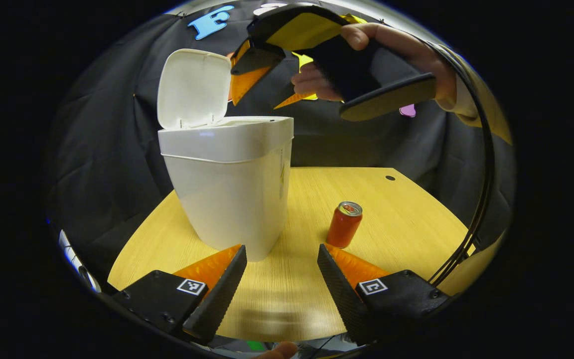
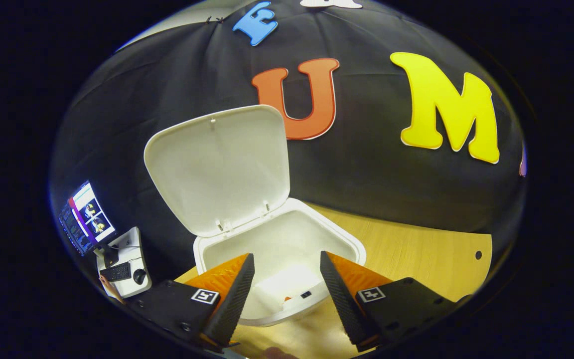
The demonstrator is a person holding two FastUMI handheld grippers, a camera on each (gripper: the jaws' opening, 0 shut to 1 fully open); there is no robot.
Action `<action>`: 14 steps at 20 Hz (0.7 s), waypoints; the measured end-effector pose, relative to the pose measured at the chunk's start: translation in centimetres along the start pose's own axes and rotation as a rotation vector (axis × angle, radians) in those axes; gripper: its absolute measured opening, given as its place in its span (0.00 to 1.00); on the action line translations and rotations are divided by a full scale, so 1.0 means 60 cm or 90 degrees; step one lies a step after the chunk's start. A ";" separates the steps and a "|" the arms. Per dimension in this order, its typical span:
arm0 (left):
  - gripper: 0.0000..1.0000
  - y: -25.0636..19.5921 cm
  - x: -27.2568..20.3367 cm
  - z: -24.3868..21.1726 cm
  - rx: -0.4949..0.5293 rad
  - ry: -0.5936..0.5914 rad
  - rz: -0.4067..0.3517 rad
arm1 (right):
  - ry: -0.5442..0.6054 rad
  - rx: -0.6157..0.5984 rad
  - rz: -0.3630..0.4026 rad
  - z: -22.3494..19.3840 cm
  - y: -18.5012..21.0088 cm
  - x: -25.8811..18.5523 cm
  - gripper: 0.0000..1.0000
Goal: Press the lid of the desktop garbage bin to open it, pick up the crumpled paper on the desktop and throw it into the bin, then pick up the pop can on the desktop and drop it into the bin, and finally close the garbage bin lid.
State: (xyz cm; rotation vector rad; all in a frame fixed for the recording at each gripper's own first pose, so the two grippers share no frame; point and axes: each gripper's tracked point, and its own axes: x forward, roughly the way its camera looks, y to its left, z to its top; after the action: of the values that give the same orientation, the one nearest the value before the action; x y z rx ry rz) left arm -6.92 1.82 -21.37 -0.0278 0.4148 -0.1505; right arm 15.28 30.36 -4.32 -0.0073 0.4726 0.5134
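Note:
The white desktop bin (image 1: 227, 184) stands on the wooden table (image 1: 401, 209) with its lid (image 1: 195, 87) swung up and open. A red pop can (image 1: 344, 224) stands upright to the bin's right, a little beyond my left gripper (image 1: 282, 259), which hovers low over the table, open and empty. A hand holds my right gripper (image 1: 245, 49) above the bin's rim. In the right gripper view, the right gripper (image 2: 287, 269) is open and empty over the bin's mouth (image 2: 277, 249), with the raised lid (image 2: 217, 169) behind. A pale lump (image 2: 287, 286) lies inside the bin; I cannot tell what it is.
A black cable (image 1: 481, 199) hangs down along the table's right side. The table has a small hole (image 2: 478, 255) near its far edge. Off the table to the left, a small desk holds a monitor (image 2: 86, 217), a keyboard and a mouse.

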 end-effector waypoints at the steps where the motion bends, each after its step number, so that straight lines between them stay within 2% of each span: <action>1: 0.95 -0.004 0.001 0.001 0.001 0.000 -0.003 | -0.009 0.000 -0.004 0.008 -0.008 -0.014 0.87; 4: 0.95 -0.013 0.007 -0.001 -0.001 0.009 -0.009 | -0.039 -0.004 -0.021 0.025 -0.044 -0.057 0.95; 9: 0.95 -0.040 0.027 -0.008 0.016 0.016 -0.025 | -0.058 0.015 -0.109 0.009 -0.172 -0.134 0.95; 12: 0.95 -0.063 0.049 -0.013 0.045 0.011 -0.032 | -0.054 0.054 -0.169 -0.035 -0.263 -0.187 0.95; 14: 0.96 -0.094 0.067 -0.011 0.054 -0.010 -0.056 | -0.036 0.090 -0.213 -0.082 -0.322 -0.225 0.95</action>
State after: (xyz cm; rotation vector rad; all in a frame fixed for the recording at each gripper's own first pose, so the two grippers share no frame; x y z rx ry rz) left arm -4.35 -4.36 -23.27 0.0356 0.3910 -0.2544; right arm 11.99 6.51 -4.91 0.0637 0.4404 0.1516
